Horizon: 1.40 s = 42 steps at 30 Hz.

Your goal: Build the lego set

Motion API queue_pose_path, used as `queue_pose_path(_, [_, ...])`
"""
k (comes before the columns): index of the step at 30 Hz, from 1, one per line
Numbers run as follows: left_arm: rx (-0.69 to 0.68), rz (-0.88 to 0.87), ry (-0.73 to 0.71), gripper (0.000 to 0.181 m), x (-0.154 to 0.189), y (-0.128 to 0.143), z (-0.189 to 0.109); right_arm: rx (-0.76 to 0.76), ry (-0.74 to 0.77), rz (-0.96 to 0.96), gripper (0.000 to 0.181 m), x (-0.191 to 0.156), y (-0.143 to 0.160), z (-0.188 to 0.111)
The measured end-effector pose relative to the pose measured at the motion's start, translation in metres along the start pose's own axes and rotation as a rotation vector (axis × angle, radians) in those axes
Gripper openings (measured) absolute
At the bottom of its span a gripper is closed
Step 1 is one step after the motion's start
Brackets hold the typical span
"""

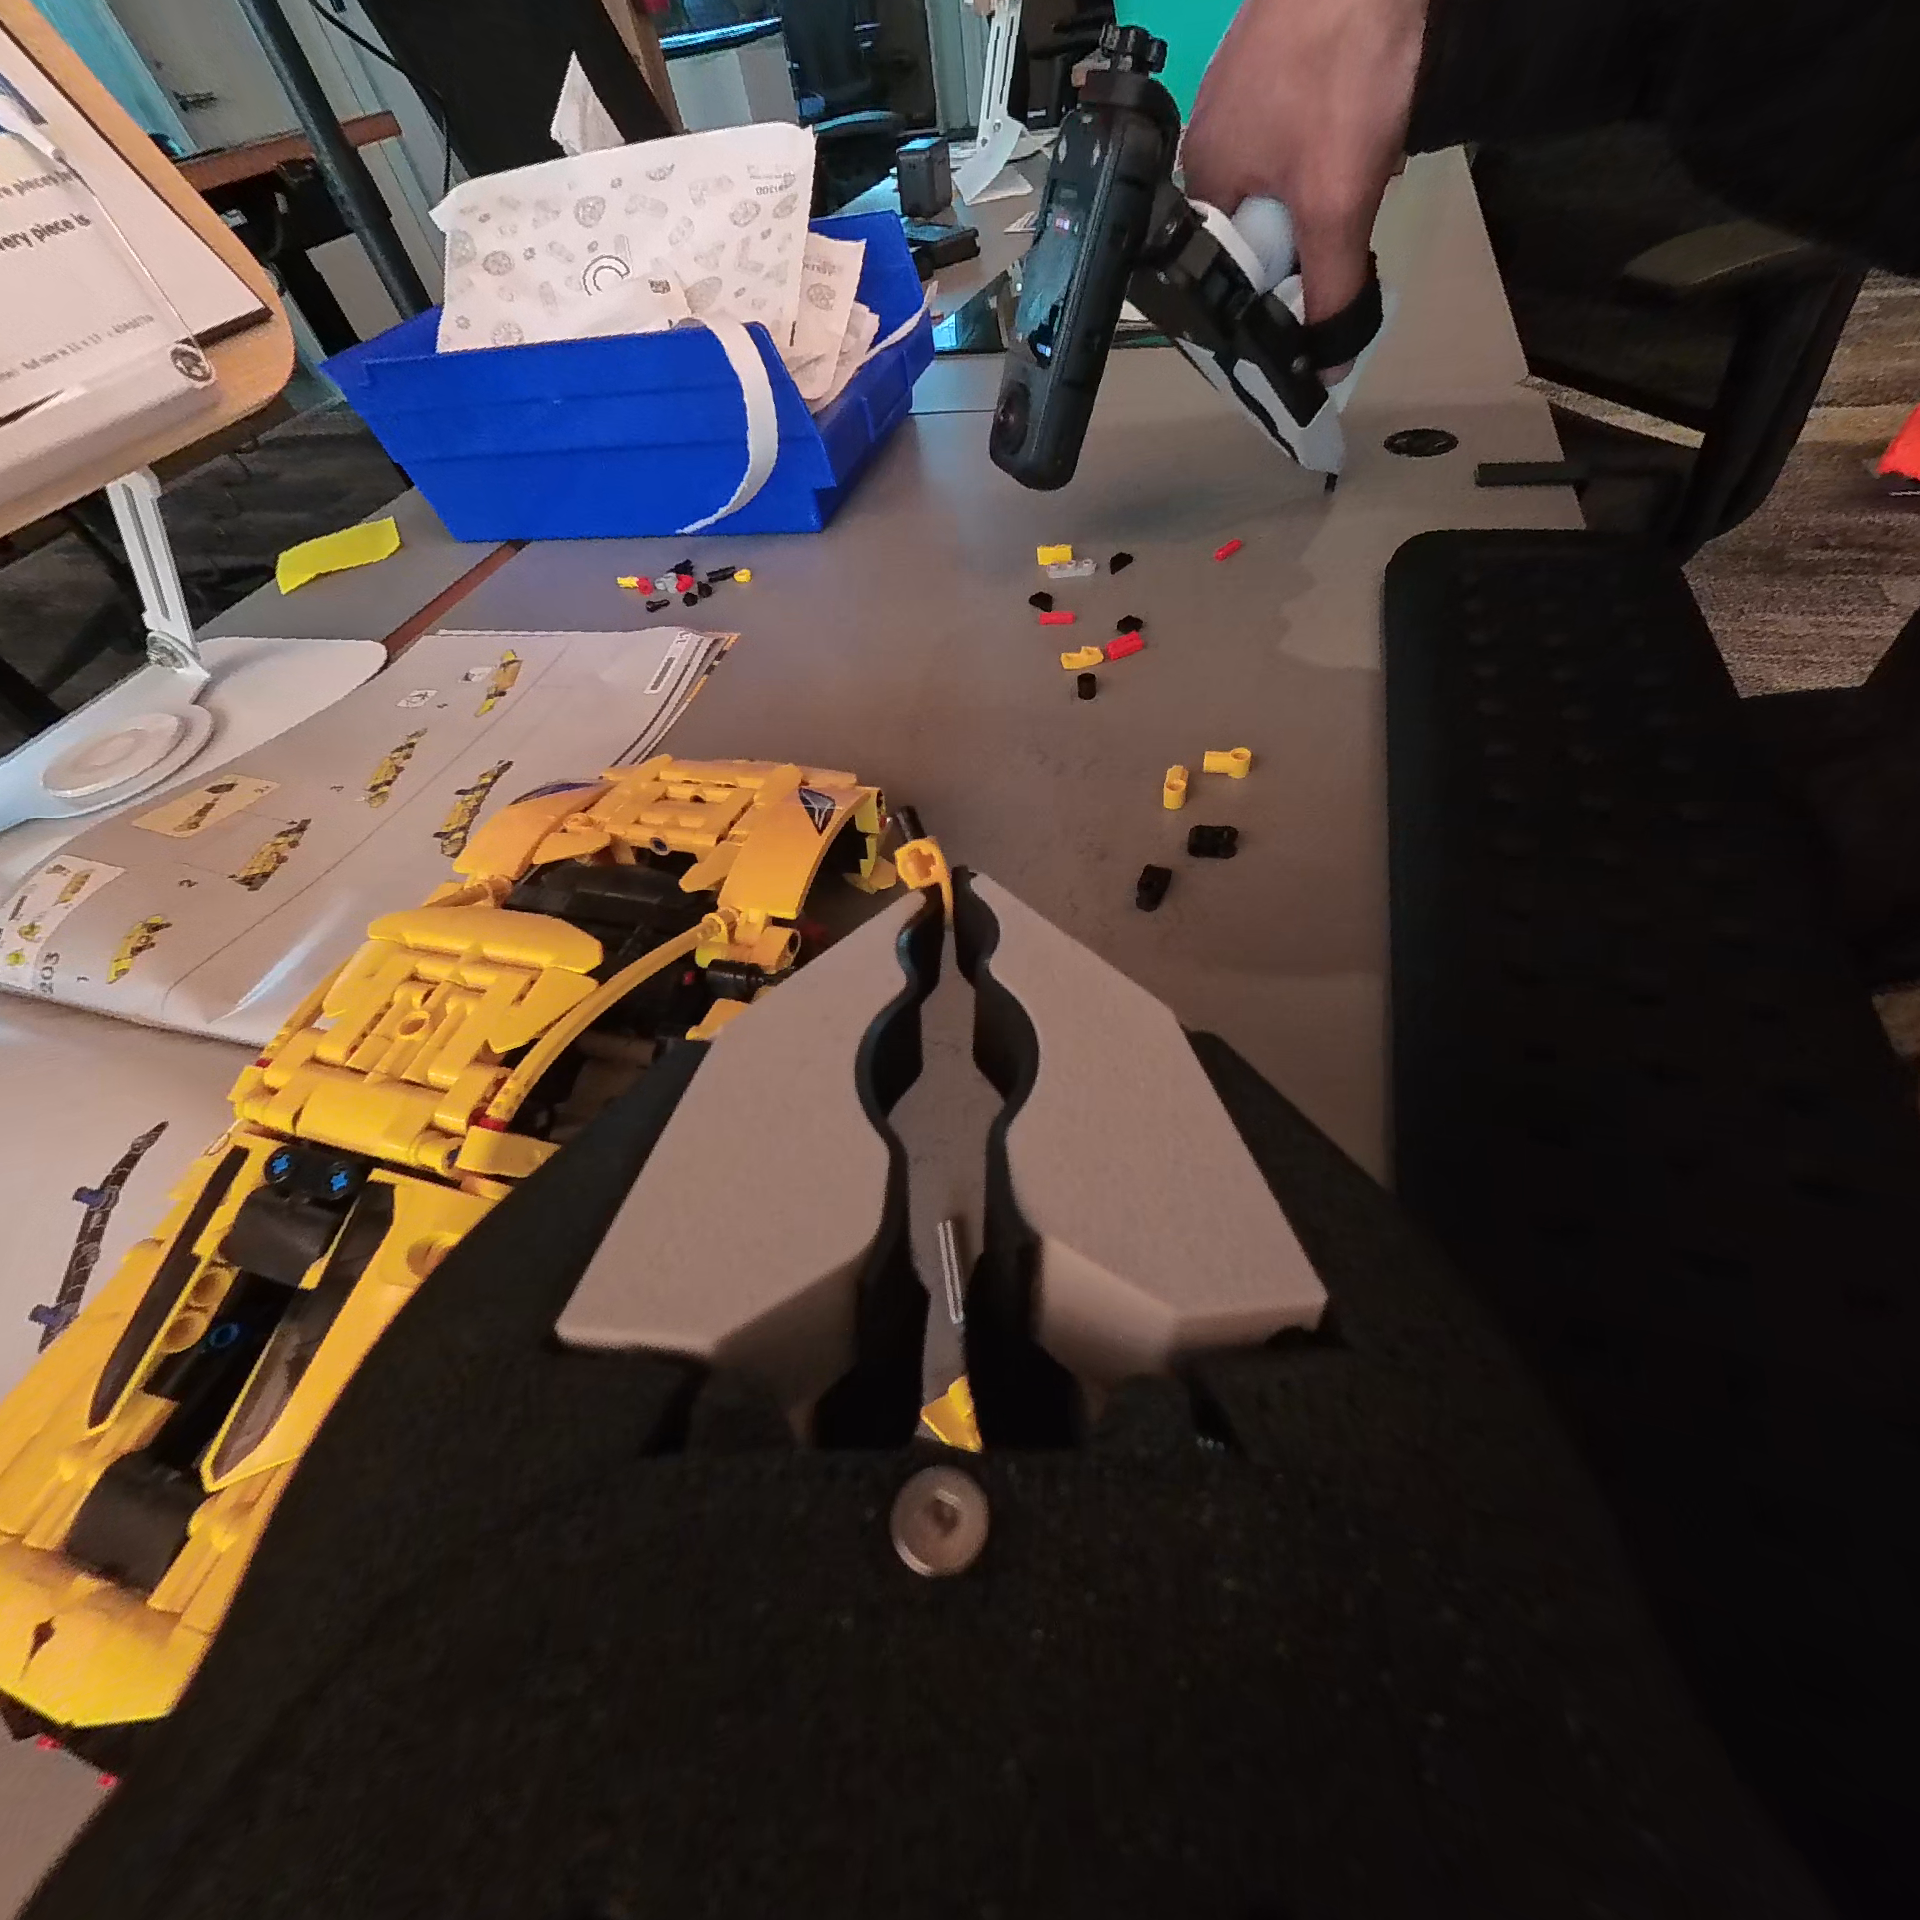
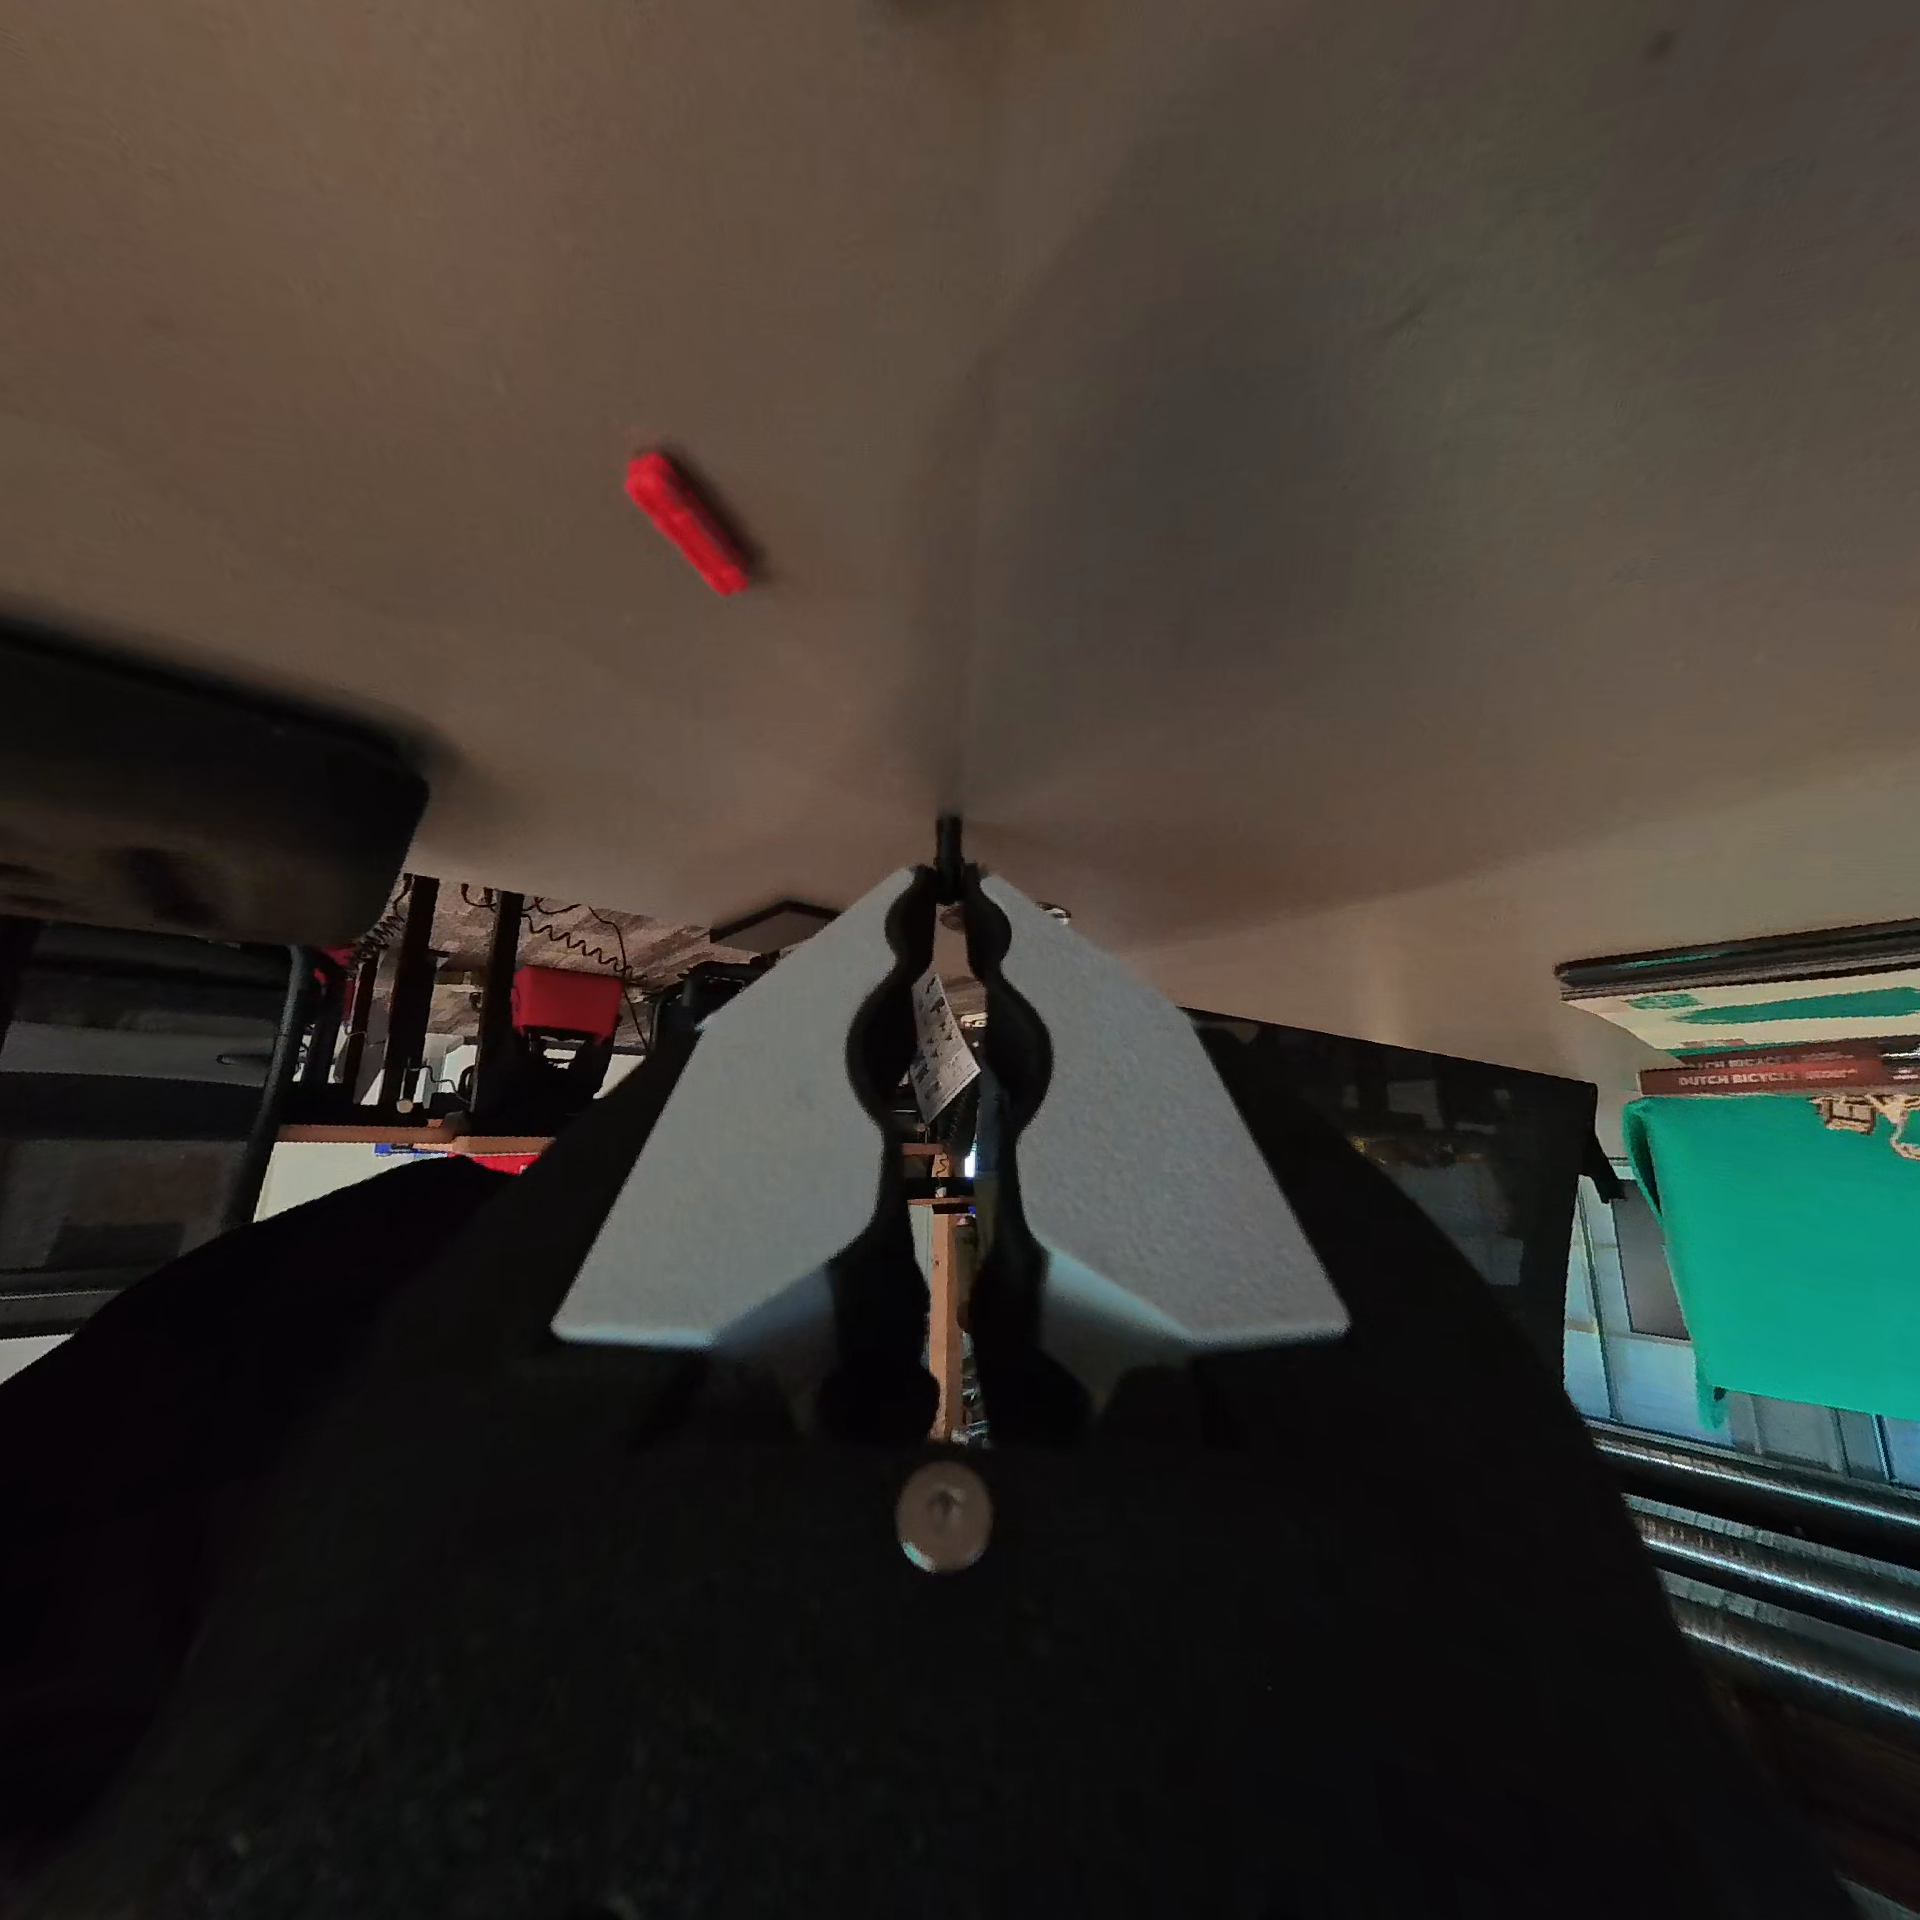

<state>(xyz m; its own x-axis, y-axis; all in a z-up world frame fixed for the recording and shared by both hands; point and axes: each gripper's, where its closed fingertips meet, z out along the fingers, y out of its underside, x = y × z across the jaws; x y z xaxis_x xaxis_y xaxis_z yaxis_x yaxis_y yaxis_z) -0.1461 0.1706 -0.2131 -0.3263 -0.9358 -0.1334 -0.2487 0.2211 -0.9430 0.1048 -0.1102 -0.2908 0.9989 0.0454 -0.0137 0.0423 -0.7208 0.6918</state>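
The yellow Lego car point(image 1: 436, 1039) lies on the grey table point(image 1: 935, 748), left of my left gripper point(image 1: 948, 883). The left gripper is shut on a small yellow connector point(image 1: 921, 862) with a black pin on top, held beside the car's far end. My right gripper point(image 2: 948, 868) is shut on a small black pin point(image 2: 948, 836) whose tip touches the table point(image 2: 1351, 416). The right gripper also shows in the left wrist view point(image 1: 1328, 473), held by a hand at the far right. A red piece point(image 2: 686, 520) lies near it.
Loose yellow, black and red pieces point(image 1: 1101, 634) are scattered on the table, with several more point(image 1: 1195, 810) nearer. An instruction booklet point(image 1: 312, 831) lies left of the car. A blue bin point(image 1: 623, 416) of paper bags stands behind. A black chair back point(image 1: 1621, 935) stands at the right. The left gripper's tips are roughly 40 cm from the right gripper's.
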Motion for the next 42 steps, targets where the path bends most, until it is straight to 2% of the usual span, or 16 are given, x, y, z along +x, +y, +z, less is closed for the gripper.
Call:
queue_pose_path(12, [-0.002,0.002,-0.001,0.001,0.0,0.0,0.001,-0.006,-0.001,0.003,0.009,0.001,0.0,0.002])
queue_pose_path(17, [-0.003,0.002,-0.001,0.001,0.0,0.001,0.001,0.046,0.03,-0.003,0.02,0.006,-0.002,-0.003])
queue_pose_path(20, [0.0,0.001,-0.004,0.001,0.0,0.0,0.0,0.214,0.057,-0.034,0.023,0.01,-0.005,-0.013])
queue_pose_path(25, [0.003,0.008,-0.015,0.001,-0.002,0.0,0.0,0.693,0.061,-0.038,0.02,0.015,-0.008,-0.03])
queue_pose_path(30, [-0.001,0.005,-0.006,0.001,0.0,0.0,0.001,1.019,0.097,-0.032,0.02,0.013,-0.003,-0.022])
queue_pose_path(36, [-0.008,0.008,-0.015,0.001,-0.002,0.002,0.001,1.177,0.078,0.016,0.022,0.008,-0.002,-0.012])
queue_pose_path(42, [-0.022,0.023,-0.012,0.001,0.0,0.004,0.003,1.144,0.104,-0.001,0.018,0.005,-0.007,-0.005])
